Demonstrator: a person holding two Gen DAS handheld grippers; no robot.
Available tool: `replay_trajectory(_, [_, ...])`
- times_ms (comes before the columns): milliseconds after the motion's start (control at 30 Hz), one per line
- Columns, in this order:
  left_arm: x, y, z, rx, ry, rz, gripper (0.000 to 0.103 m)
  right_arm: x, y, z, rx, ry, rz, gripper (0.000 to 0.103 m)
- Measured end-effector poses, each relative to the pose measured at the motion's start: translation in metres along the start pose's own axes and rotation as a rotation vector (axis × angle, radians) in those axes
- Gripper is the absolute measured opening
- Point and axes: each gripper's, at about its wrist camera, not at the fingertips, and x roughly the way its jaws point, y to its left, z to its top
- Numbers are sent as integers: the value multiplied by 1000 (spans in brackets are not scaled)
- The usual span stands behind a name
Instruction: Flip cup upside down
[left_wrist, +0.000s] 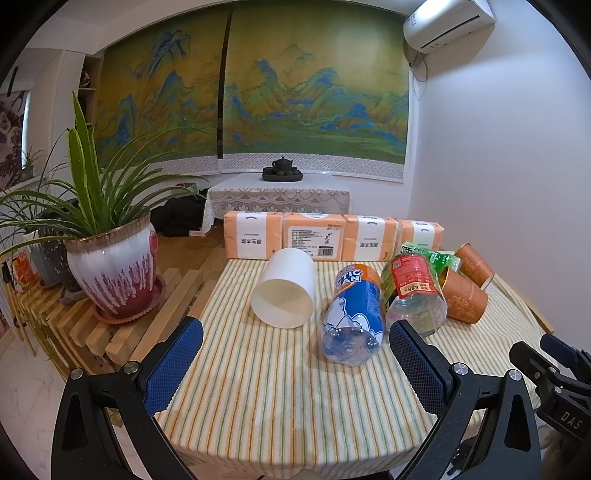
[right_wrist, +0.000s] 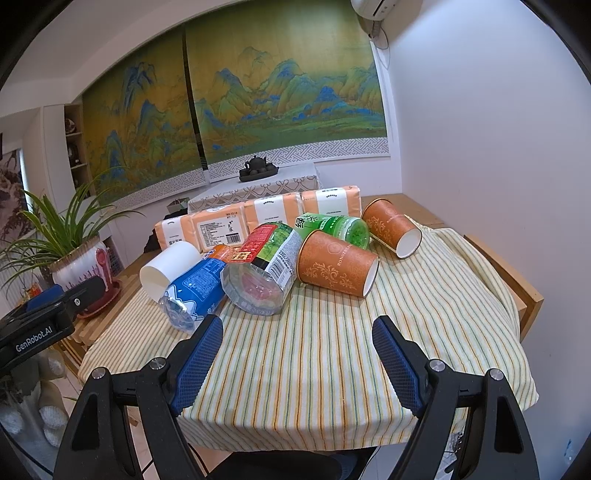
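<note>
A white paper cup (left_wrist: 284, 293) lies on its side on the striped tablecloth (left_wrist: 280, 387), mouth toward me; it also shows in the right wrist view (right_wrist: 168, 267). Two orange patterned cups lie on their sides: a near one (right_wrist: 338, 263) and a far one (right_wrist: 392, 227), seen in the left wrist view too, the near one (left_wrist: 463, 298) and the far one (left_wrist: 474, 264). My left gripper (left_wrist: 295, 338) is open and empty, short of the white cup. My right gripper (right_wrist: 297, 332) is open and empty, short of the near orange cup.
A blue-labelled bottle (left_wrist: 354, 314), a red-labelled bottle (left_wrist: 413, 291) and a green bottle (right_wrist: 334, 227) lie among the cups. Orange tissue packs (left_wrist: 332, 240) line the back edge. A potted plant (left_wrist: 114, 269) stands on a slatted stand at left. A white wall is at right.
</note>
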Motion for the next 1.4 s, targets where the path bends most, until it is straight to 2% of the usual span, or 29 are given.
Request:
replay_trajectory(833, [6,-8,-1,21,11,-30,102,5,-10,0,7,20,19,80])
replay_trajectory(933, [6,-8,-3,26,20,-42,102,14,-19,8,-12,31,43,82])
replay_trajectory(1033, [5,-6,-4,29,23,-39,102,26,-29,18,-67,42,71,92])
replay_trajectory(1100, [5,-4,-4,25,24,-38,102,38,-37,27,-108,56,55,92])
replay_trajectory(1400, [8,1,-6,39,40,-24,102,93,-66,51,-183,159,117,91])
